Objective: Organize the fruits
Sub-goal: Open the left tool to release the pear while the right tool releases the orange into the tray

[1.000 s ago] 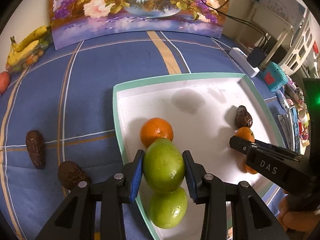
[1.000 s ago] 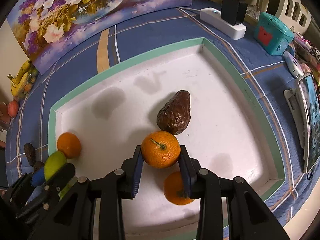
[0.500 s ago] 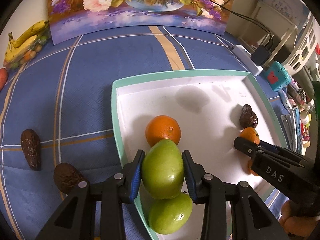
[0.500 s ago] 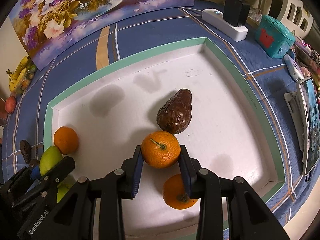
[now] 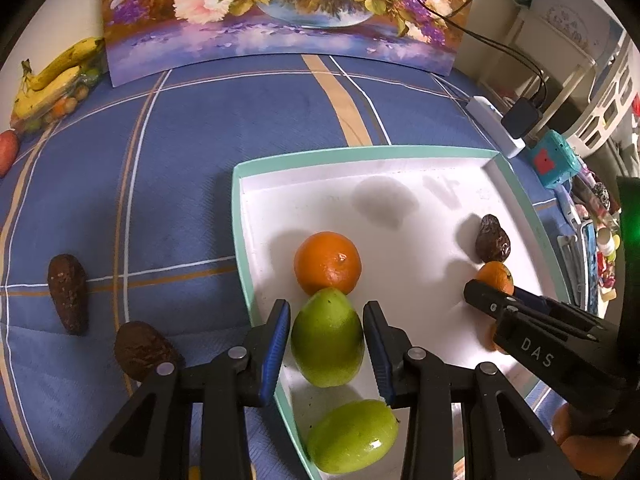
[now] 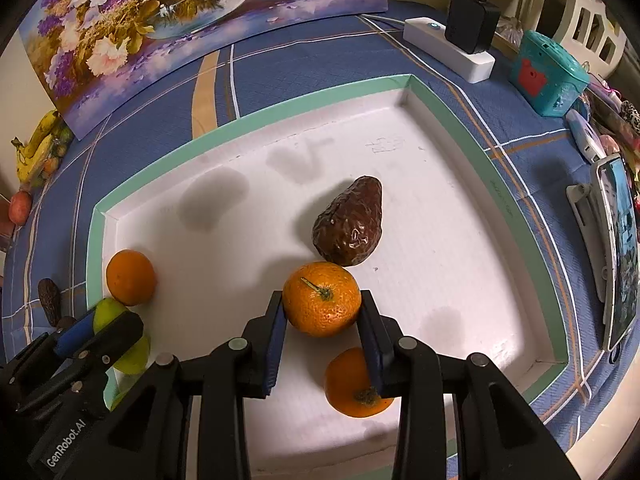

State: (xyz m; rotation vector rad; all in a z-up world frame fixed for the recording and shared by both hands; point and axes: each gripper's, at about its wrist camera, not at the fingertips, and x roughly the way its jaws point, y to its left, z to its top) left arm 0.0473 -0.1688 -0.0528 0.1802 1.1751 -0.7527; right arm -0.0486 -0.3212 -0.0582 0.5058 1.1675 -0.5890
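Note:
My left gripper [image 5: 326,342] is shut on a green fruit [image 5: 326,336], its blue pads pressing both sides, just over the near left corner of the white tray [image 5: 237,216]. A second green fruit [image 5: 352,436] lies below it in the tray, and an orange [image 5: 327,262] sits right behind. My right gripper [image 6: 322,312] is shut on an orange [image 6: 322,304] near the tray's front. Another orange [image 6: 356,386] lies under its right finger. A dark avocado [image 6: 348,222] rests just behind the held orange.
Two dark avocados [image 5: 68,298] [image 5: 142,350] lie on the blue cloth left of the tray. Bananas [image 5: 56,72] and a flower painting [image 5: 280,12] stand at the back. A power strip [image 6: 448,50], a teal box [image 6: 548,74] and a phone [image 6: 618,256] sit to the right.
Both grippers keep their grips. In the left wrist view a small gap has appeared between the held green fruit and the one lying below it.

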